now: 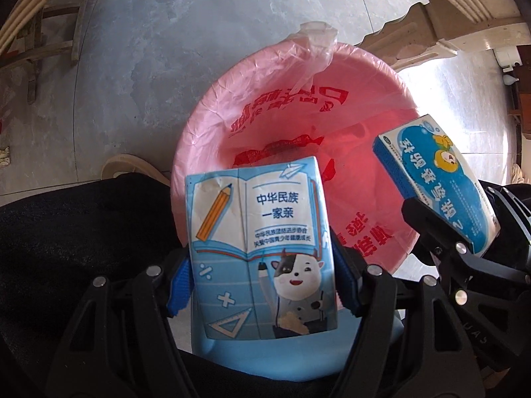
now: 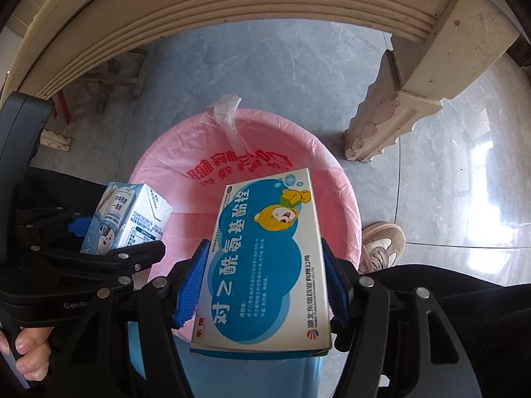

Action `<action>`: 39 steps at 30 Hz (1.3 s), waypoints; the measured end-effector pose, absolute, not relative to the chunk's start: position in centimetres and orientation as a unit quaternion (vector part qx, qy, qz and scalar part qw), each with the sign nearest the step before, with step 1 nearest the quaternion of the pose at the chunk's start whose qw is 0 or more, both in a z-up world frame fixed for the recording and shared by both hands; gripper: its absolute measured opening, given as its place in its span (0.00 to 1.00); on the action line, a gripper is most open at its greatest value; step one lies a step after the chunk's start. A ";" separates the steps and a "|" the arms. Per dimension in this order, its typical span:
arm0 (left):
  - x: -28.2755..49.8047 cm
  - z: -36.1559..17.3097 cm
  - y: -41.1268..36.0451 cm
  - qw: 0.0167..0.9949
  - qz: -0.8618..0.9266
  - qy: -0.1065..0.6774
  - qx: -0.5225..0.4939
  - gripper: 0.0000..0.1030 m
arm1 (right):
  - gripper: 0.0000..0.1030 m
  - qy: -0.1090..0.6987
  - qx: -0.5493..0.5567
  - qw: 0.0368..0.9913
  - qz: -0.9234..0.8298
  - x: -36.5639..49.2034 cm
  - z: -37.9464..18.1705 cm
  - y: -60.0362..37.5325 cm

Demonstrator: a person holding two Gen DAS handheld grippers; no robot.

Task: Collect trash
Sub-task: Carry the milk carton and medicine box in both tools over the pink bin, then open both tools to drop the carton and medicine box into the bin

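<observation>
A: What's underfoot?
B: A grey marbled tile floor [image 2: 298, 66], glossy; thin seams run between the tiles; bright daylight glares off it at the right [image 2: 481, 225].
A: Any furniture?
B: A cream table [image 2: 232, 10] with a grooved edge; its carved leg [image 2: 391, 112] stands on the tiles; a wooden stool [image 1: 53, 33] sits farther back.

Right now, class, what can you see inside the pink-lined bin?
Inside the pink-lined bin only the red-printed liner shows. The milk carton and medicine box, held above, cover part of its bottom.
</observation>
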State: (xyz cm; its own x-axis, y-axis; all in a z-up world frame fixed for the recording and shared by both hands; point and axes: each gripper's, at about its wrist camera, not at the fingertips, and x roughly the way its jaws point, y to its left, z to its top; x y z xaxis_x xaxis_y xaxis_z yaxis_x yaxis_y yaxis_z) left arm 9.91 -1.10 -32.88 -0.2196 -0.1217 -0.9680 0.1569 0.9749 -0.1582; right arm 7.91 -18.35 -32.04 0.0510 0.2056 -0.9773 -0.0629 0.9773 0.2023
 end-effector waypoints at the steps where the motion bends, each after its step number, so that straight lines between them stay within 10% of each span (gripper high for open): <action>1: 10.0 -33.2 -1.1 0.620 -0.110 0.777 0.011 0.66 | 0.60 0.686 0.054 0.719 0.093 8.1 -32.4 -18.4; 39: 11.8 -37.3 -1.7 0.570 -0.067 0.818 0.027 0.68 | 0.66 0.723 0.056 0.684 0.083 9.2 -36.6 -18.4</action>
